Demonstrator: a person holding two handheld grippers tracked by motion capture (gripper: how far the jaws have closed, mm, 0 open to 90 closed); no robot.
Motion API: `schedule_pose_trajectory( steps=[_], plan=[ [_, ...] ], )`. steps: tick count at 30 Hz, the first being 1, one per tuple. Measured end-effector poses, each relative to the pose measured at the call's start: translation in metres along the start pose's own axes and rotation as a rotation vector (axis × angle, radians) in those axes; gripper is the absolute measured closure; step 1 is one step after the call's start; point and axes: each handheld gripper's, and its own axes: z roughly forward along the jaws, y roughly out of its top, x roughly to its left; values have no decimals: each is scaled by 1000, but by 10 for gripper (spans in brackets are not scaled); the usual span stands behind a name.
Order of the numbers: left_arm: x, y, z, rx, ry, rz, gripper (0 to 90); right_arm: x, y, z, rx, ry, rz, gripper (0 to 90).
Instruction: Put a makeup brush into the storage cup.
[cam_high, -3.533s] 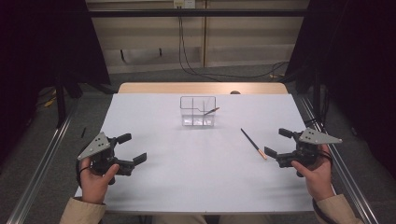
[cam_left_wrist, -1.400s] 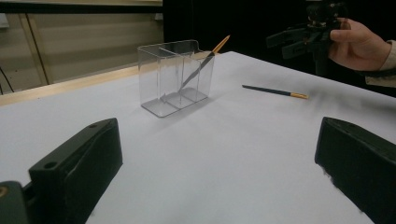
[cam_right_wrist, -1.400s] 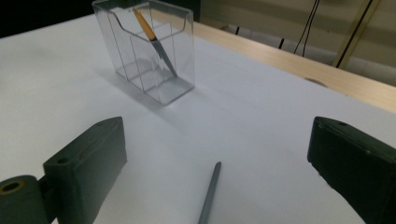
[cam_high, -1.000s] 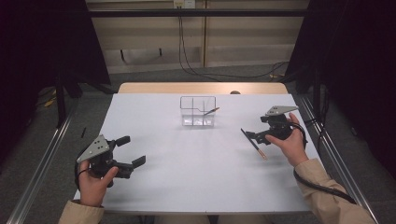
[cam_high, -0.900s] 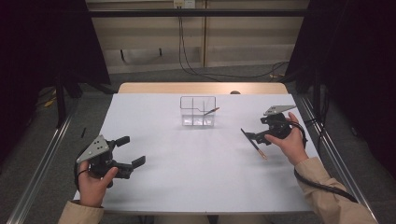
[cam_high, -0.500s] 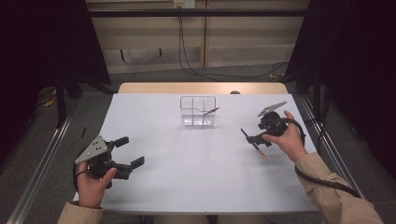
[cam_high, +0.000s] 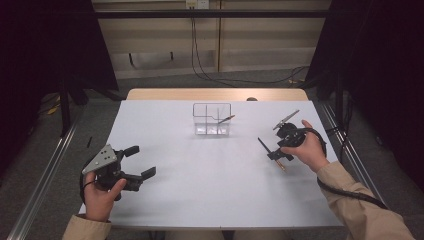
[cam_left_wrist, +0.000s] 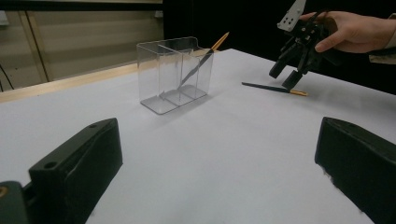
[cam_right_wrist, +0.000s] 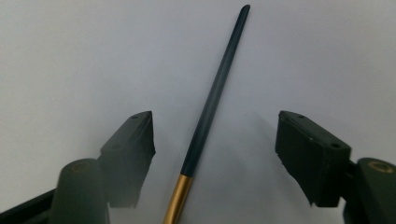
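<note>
Clear plastic divided holder (cam_high: 212, 120) holds one dark pen (cam_high: 225, 119); a second pen (cam_high: 270, 154) lies on the white table (cam_high: 200, 185). The right gripper (cam_high: 276, 150) has its jaws closing around the second pen, not yet touching. The left gripper (cam_high: 140, 162) rests wide open, empty.

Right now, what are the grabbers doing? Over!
Right gripper closing around pen, not touching. Left gripper open, idle. Nothing in the way.

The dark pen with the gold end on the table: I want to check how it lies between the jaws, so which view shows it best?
The right gripper view: the pen lies close up between the open, closing jaws, untouched. The high view shows it small beside the right gripper; the left gripper view shows it far off, low and thin.
</note>
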Motion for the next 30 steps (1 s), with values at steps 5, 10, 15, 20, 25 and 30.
schedule_pose_trajectory(
  steps=[5, 10, 15, 20, 25, 30],
  plan=[
    [0, 0, 0, 1, 0, 2, 8, 2, 0, 2, 30, -1, 1, 414],
    [0, 0, 0, 3, -1, 0, 8, 4, -1, 6, 66, 7, 6, 505],
    [0, -1, 1, 4, -2, -2, 8, 4, 0, 6, 84, -14, -1, 599],
    [0, -1, 2, 7, -3, 0, 8, 5, 3, 7, 102, -41, -37, 650],
    [0, -1, 3, 10, -6, 2, 8, 9, 7, 8, 127, -34, -67, 747],
    [-1, -1, 4, 10, -5, 2, 8, 10, 9, 8, 146, -28, -62, 782]
  ],
)
